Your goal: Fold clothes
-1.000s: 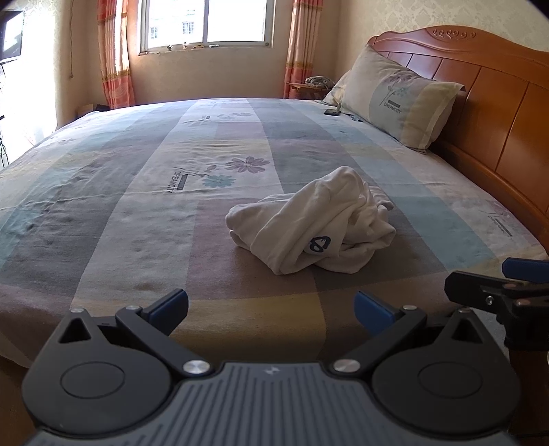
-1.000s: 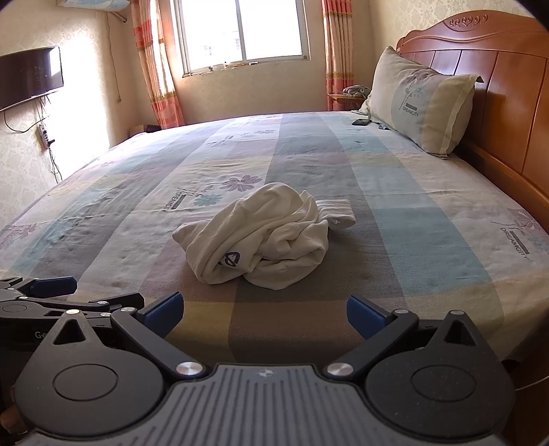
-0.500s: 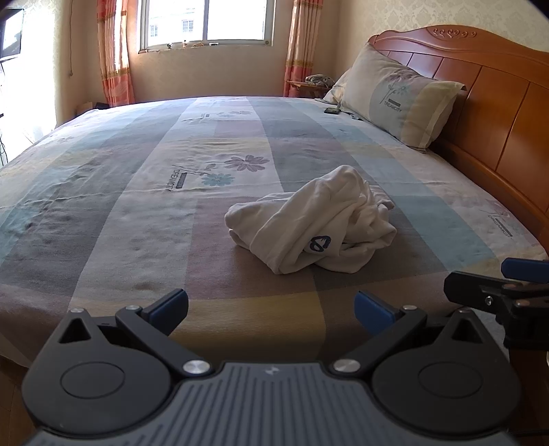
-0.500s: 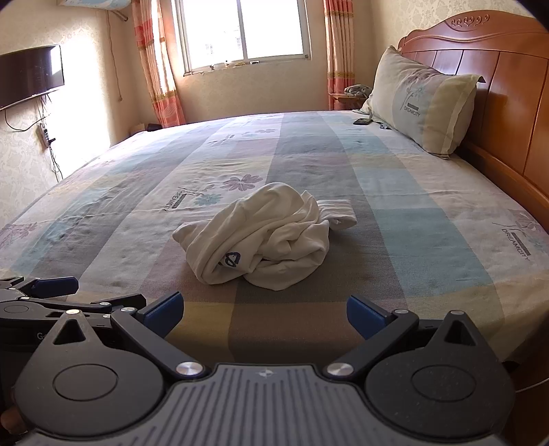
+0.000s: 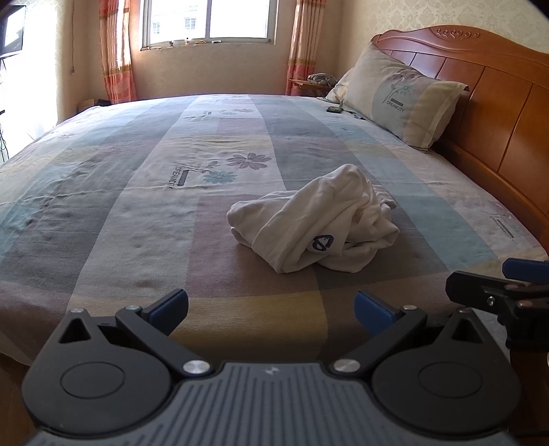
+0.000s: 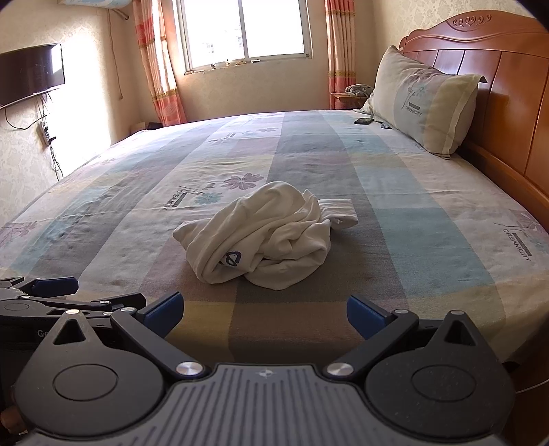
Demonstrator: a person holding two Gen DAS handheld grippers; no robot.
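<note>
Nearest, the left gripper (image 5: 271, 303) and the right gripper (image 6: 263, 310) hover side by side over the bed's (image 5: 137, 219) near edge, each with blue-tipped fingers (image 5: 171, 302) spread wide and holding nothing. Beyond them, a white garment (image 5: 315, 219) lies on the bed in a crumpled, loosely rolled heap, a small dark blue logo (image 5: 320, 243) facing the grippers. Farther past the garment, a pillow (image 6: 425, 103) leans against the wooden headboard (image 6: 507, 85), with a window (image 5: 209, 19) behind.

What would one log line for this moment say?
stage: before first grasp | left gripper: open, empty | right gripper: open, empty | white garment: crumpled on bed, untouched
</note>
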